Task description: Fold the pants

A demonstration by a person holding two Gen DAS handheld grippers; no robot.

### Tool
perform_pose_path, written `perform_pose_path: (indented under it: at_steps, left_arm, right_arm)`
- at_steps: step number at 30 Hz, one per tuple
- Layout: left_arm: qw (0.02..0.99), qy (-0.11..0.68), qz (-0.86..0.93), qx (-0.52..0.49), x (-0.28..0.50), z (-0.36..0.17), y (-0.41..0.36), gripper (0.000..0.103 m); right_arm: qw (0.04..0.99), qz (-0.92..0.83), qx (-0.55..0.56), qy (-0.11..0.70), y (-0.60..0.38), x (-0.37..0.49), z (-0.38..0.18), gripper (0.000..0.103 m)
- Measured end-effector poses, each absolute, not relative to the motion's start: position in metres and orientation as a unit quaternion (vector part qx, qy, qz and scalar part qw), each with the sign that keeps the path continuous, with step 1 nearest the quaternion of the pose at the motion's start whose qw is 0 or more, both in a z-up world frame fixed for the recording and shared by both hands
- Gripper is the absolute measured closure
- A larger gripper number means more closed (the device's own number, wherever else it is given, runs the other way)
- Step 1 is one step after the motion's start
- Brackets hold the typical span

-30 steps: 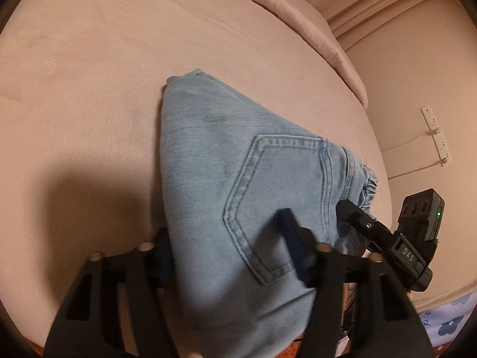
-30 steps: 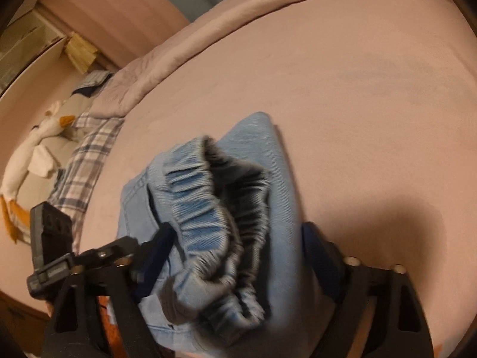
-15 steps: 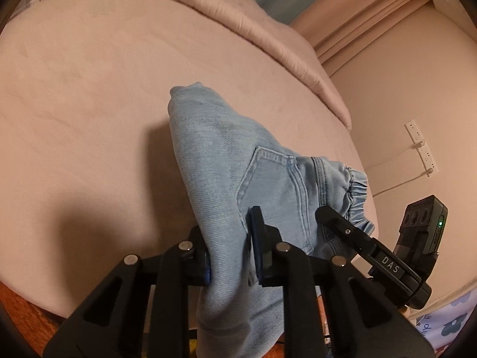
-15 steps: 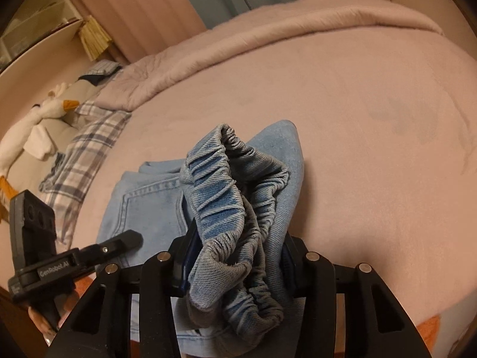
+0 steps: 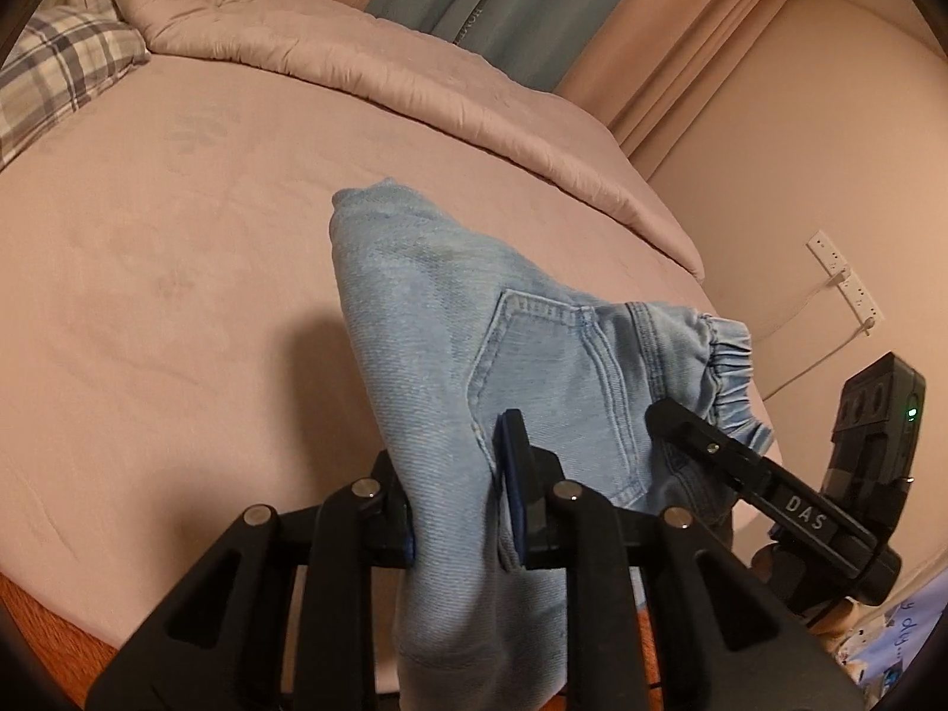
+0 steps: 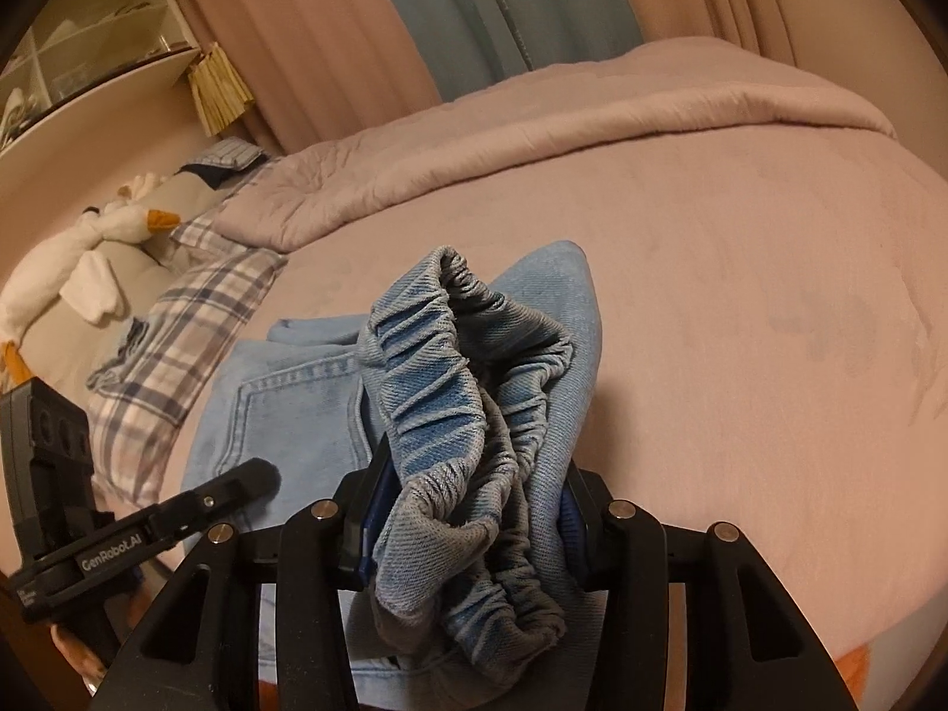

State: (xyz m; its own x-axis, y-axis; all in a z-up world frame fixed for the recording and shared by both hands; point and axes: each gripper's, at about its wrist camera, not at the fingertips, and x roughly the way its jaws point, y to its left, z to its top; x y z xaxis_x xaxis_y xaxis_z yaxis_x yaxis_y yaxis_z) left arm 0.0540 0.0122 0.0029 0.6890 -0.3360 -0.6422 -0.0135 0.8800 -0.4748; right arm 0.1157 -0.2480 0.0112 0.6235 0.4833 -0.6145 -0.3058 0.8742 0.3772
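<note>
Light blue denim pants [image 5: 450, 320], folded small, lie on a pink bed [image 5: 148, 296] with a back pocket facing up. My left gripper [image 5: 456, 492] pinches the near fold of denim. Both blue pads press on the cloth while the jaws ease slightly apart, and the cloth rises in a ridge. My right gripper [image 6: 474, 509] is shut on the bunched elastic waistband [image 6: 438, 367], held up off the bed [image 6: 740, 326]. Each wrist view shows a finger of the other gripper: the right one's finger [image 5: 711, 444] and the left one's finger [image 6: 225, 492] both sit close over the pants.
A folded pink duvet [image 5: 355, 59] runs along the far side of the bed. A plaid pillow [image 6: 178, 332] and a white goose plush [image 6: 77, 260] lie at one end. Wall sockets [image 5: 841, 278] and curtains stand beyond. The bed's near edge is just below the grippers.
Both grippers went from open astride the pants to shut on the denim. They then rose, and the near edge and waistband lifted off the bed.
</note>
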Motion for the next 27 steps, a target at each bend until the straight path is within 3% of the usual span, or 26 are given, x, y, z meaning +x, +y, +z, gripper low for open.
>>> perform_pose_path:
  at_steps: [15,27]
  left_arm:
    - [0.901,0.4,-0.079,-0.148,0.112,-0.011,0.008,0.077]
    - [0.875,0.462,-0.047,-0.139,0.161,-0.063,0.011,0.073]
  right_arm:
    - [0.896,0.181,0.121,0.388,-0.239,0.154,0.005,0.055]
    - [0.879,0.153,0.127,0.434,-0.23,0.193,-0.033,0.055]
